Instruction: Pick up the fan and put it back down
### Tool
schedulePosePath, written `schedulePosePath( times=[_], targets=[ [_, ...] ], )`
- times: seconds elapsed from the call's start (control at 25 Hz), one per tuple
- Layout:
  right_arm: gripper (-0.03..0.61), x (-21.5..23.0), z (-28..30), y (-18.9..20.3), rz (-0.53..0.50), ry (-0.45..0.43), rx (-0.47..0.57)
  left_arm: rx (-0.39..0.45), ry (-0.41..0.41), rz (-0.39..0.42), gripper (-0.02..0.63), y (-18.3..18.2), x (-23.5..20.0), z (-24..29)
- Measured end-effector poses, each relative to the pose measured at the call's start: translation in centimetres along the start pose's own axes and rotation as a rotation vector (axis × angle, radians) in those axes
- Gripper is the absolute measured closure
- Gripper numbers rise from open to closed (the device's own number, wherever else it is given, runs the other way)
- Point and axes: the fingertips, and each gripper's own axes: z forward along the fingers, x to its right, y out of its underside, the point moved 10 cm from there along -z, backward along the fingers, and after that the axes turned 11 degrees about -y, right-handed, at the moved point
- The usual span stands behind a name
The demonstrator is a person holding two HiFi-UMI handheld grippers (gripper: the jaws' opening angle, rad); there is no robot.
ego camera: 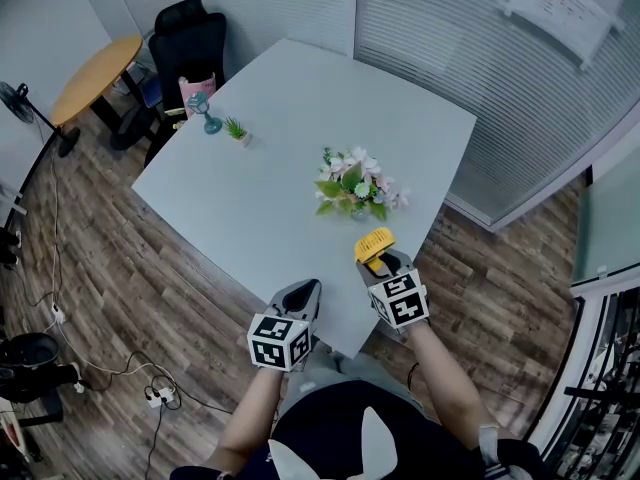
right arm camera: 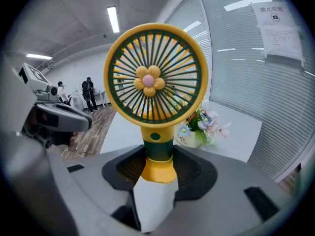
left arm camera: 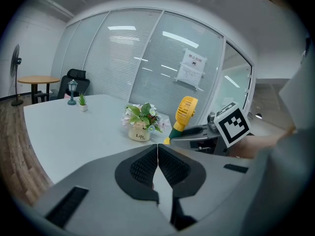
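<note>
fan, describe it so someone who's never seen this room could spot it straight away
Find the big pale table; at its near edge, just this side of the pot of flowers, the right gripper holds the fan by its handle. Its round yellow cage, dark green spokes and flower-shaped hub make it the only yellow thing there.

Open tabletop (ego camera: pixel 250 208) at centre left; a flower pot (ego camera: pixel 355 190) stands in the way at centre, near the held fan (ego camera: pixel 375 245); a small plant (ego camera: pixel 237 130) and lantern (ego camera: pixel 204 112) occupy the upper left.
</note>
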Motion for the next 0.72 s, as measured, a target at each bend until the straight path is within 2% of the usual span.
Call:
schedulePosePath(
  times=[0.4,0.72],
  targets=[
    [0.399,-1.7,-3.0,-1.9,-0.027,0.013,0.023,0.007,0.004,-0.006,0.592,0.1,0.1,-0.4],
    [0.399,-3.2,-5.1,-1.8,-0.007,0.017,0.057,0.013,0.011,-0.005,0.592,0.1,0.5,-0.4]
  ],
)
